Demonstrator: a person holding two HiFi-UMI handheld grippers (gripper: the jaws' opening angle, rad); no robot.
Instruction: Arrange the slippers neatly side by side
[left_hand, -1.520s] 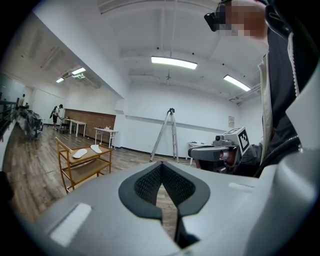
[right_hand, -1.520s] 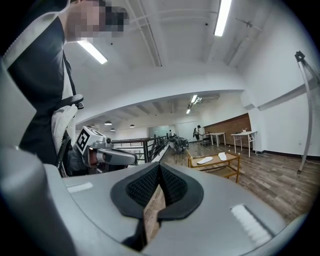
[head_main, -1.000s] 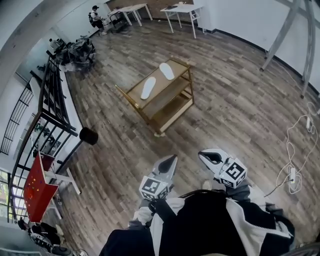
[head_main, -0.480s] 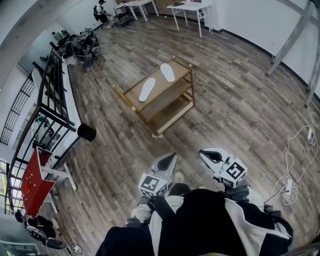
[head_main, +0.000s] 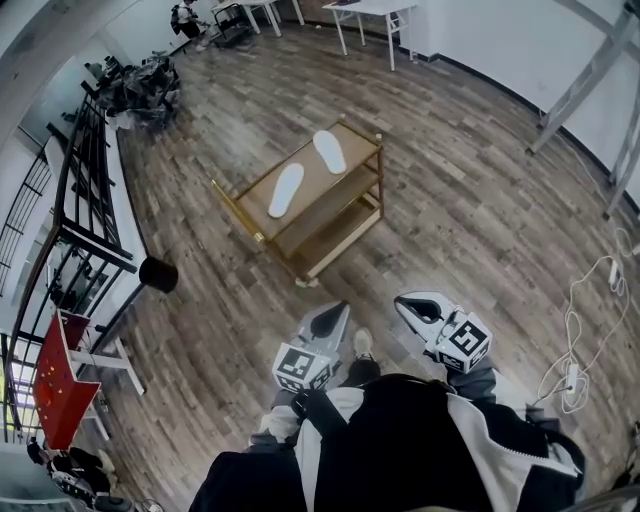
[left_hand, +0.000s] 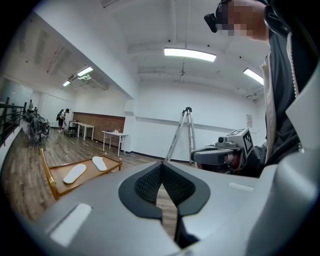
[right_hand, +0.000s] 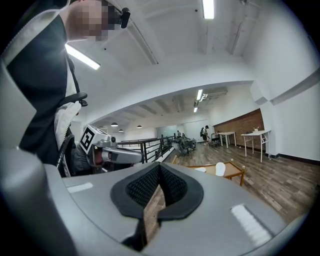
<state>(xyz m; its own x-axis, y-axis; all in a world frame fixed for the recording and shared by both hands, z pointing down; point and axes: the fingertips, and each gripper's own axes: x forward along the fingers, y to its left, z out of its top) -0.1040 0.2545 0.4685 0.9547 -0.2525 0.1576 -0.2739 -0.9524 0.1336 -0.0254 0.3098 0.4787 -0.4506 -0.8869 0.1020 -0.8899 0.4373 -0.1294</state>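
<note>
Since the earlier frames the person has stepped toward the wooden cart (head_main: 308, 172), which now looms slightly larger in the head view; the near slipper (head_main: 286, 190) and far slipper (head_main: 329, 151) lie on the cart's top shelf, apart and splayed at different angles, so not yet paired; left gripper (head_main: 338, 312) and right gripper (head_main: 408, 303) are well short of the cart, jaws together on nothing, apparently carried closed just for the approach.
</note>
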